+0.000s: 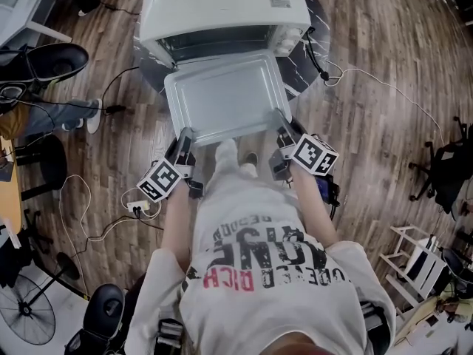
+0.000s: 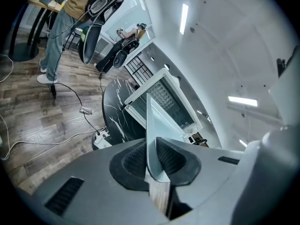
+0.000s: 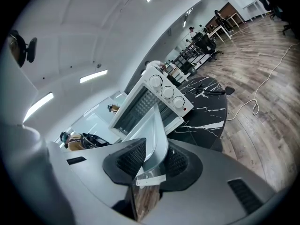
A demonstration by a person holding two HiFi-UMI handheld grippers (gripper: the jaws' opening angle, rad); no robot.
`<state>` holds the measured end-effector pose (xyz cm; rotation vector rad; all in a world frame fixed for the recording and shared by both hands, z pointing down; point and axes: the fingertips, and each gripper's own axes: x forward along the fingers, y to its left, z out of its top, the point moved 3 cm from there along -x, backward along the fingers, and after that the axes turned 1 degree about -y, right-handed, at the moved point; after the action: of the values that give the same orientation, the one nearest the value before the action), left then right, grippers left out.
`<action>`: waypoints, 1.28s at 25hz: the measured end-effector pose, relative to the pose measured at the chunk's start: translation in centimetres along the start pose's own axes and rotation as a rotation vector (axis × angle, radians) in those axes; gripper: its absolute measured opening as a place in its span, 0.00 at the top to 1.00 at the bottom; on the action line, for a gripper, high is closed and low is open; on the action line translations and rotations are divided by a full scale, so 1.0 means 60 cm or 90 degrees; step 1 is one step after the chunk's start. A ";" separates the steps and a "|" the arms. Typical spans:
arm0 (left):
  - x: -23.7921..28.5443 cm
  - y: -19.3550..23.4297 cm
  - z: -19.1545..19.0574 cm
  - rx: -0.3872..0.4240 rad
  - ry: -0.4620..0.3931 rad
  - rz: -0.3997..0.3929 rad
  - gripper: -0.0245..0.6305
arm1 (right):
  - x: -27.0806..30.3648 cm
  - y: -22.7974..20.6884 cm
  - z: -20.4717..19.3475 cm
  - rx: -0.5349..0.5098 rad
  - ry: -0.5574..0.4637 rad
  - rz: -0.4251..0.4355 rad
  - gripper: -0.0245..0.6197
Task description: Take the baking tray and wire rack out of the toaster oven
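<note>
On the wooden floor at far left a white power strip point(image 1: 140, 207) lies among cables. The left hand-held gripper point(image 1: 185, 135) point(image 2: 157, 161) is clenched on the near-left corner of the baking tray point(image 1: 225, 98) point(image 2: 157, 121), whose thin rim stands edge-on between the ribbed pads. The tray is empty and hangs in the air in front of the white toaster oven point(image 1: 222, 6) point(image 3: 154, 93), with its far edge close to the oven's open mouth. The oven stands on a round black marble tabletop point(image 1: 314, 21) point(image 3: 206, 107). The right hand-held gripper point(image 1: 284, 135) point(image 3: 152, 161) grasps the tray's near-right corner in the same way. Further right a white cable point(image 1: 392, 87) trails over the floor.
</note>
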<state>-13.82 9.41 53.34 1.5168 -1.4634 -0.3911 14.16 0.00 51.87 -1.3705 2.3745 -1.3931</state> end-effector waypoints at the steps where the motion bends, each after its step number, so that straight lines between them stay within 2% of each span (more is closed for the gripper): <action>1: -0.004 -0.005 -0.002 0.002 -0.001 -0.002 0.90 | -0.006 0.001 0.001 0.001 -0.002 0.003 0.82; 7: -0.034 -0.028 -0.011 0.019 -0.011 -0.007 0.90 | -0.044 0.012 0.008 0.000 -0.019 0.020 0.82; 18: -0.081 -0.094 -0.006 0.040 -0.031 -0.045 0.90 | -0.109 0.051 0.035 -0.010 -0.057 0.052 0.82; 32: -0.073 -0.166 0.016 0.072 -0.047 -0.084 0.89 | -0.135 0.073 0.096 -0.021 -0.102 0.076 0.82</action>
<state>-9.68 11.20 43.37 1.7116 -1.4674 -0.4531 18.79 2.81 42.46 -1.2723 2.3423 -1.1739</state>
